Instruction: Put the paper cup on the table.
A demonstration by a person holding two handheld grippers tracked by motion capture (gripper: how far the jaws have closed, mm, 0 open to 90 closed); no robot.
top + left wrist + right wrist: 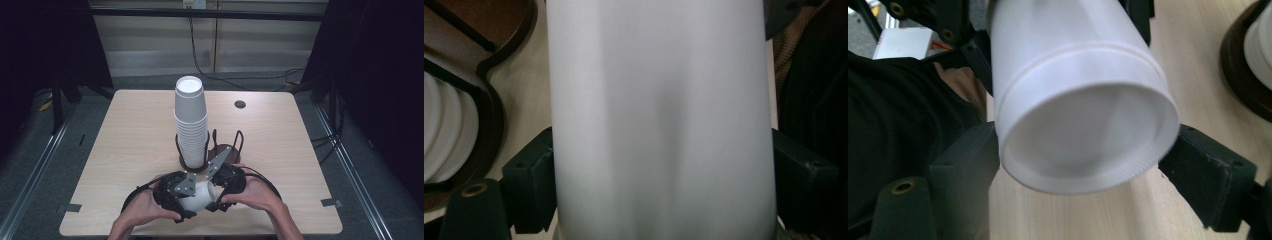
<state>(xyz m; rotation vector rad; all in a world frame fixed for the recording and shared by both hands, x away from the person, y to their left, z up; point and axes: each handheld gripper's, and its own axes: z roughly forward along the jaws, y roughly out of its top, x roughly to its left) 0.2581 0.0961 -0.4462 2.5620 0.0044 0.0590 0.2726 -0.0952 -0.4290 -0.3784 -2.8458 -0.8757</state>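
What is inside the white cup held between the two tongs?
The right gripper view looks into the white cup through its open mouth: the visible inner wall looks bare and white. The deepest part is blurred, so its bottom cannot be checked.

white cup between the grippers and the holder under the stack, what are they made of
White cup: looks like matte foam or paper, going by its dull white wall and rolled rim; which one is unclear. Cup holder: dark glossy base, probably wood or plastic, with thin black wire loops, likely metal.
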